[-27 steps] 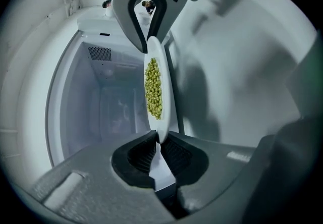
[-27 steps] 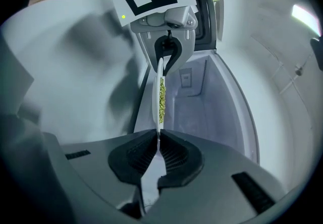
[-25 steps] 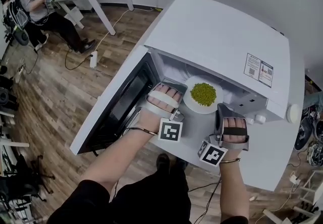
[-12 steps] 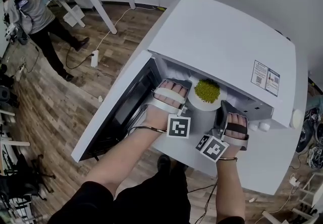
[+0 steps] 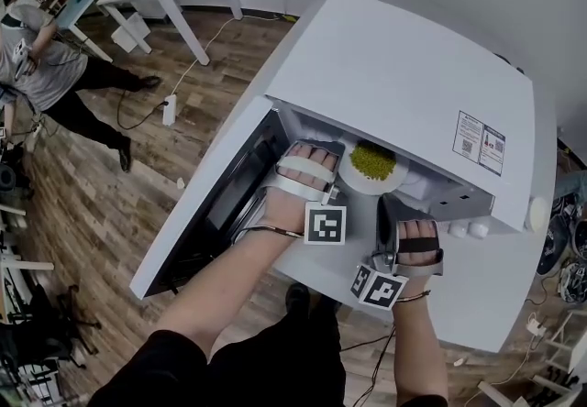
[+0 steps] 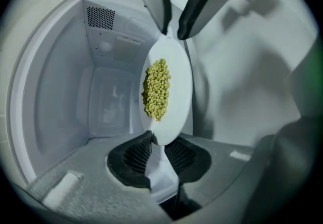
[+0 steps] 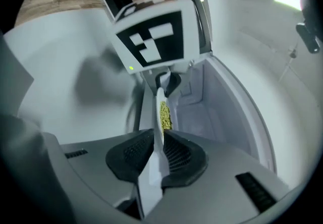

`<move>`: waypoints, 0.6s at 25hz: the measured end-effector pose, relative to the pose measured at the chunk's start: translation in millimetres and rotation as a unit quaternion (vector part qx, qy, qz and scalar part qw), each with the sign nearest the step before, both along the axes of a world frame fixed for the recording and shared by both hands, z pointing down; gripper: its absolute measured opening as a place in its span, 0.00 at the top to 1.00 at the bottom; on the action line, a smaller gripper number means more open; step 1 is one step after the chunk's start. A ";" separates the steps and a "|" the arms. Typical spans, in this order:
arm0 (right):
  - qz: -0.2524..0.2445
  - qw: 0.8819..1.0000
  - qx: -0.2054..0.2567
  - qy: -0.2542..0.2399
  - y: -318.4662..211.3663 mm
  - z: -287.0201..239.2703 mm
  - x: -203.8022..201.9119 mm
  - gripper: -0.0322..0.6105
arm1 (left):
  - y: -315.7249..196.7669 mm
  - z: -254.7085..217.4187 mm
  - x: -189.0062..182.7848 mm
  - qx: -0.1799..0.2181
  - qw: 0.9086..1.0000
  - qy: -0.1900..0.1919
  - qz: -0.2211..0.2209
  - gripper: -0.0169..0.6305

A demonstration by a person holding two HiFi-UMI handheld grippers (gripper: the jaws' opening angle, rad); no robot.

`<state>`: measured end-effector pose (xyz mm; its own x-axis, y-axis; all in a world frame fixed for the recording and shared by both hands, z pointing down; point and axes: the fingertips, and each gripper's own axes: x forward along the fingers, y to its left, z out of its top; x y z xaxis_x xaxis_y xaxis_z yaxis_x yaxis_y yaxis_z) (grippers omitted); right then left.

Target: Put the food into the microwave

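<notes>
Food: a heap of small green peas (image 6: 156,89) on a round white plate (image 6: 177,81).
Microwave: a white box-shaped microwave (image 5: 404,75) on a white desk (image 5: 486,304), with its dark-windowed door (image 5: 215,203) swung open to the left.
Where the plate is: level at the mouth of the cavity, with its far half already under the microwave's top. No view shows whether it rests on the cavity floor.
Left hand-held gripper (image 6: 154,147): its jaws have just been opening. The plate's left rim sits between the ribbed pads, which do not appear to press on it.
Right hand-held gripper (image 7: 160,140): clamped edge-on on the plate's near-right rim, so it probably carries the plate.
Key relation: the plate lies straight ahead of both grippers and between them, with the cavity's back wall beyond it on the far side. Being round, the plate has no long axis to line up. The left hand is deeper in the opening.
Step in hand: most likely setting the plate down inside.
Next move calls for: pushing the plate farther in and lowering it flat before the right jaws let go.
Risk: held on one rim only, the plate could tip and spill peas.
</notes>
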<state>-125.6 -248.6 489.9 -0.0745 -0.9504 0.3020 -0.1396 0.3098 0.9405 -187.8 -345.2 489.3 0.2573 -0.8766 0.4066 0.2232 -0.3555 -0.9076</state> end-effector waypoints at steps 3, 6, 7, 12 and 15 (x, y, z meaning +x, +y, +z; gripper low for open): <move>-0.031 0.999 -0.023 0.003 6.6 8.0 -20.5 0.89 | -1.4 -0.9 -1.6 -0.002 1.000 -0.004 -0.004 0.87; -0.032 0.999 -0.039 -0.012 3.3 11.6 -29.0 0.90 | 4.9 6.3 2.1 -0.033 0.999 0.020 -0.003 0.87; -0.029 0.998 -0.043 -0.019 1.1 11.3 -30.1 0.90 | 7.5 9.2 4.1 -0.046 0.998 0.031 -0.003 0.87; -0.013 0.997 -0.056 -0.051 -11.2 7.7 -29.0 0.90 | 4.4 -2.0 3.8 -0.011 1.000 0.005 0.001 0.84; -0.001 0.996 -0.063 -0.069 -16.8 7.1 -23.5 0.90 | 7.5 -1.0 3.6 -0.021 1.000 0.010 0.001 0.79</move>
<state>-149.1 -265.4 497.0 -0.1248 -0.9051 0.4064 -0.2636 0.4251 0.8659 -184.2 -337.7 488.4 0.2670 -0.8584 0.4381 0.2055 -0.3934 -0.8961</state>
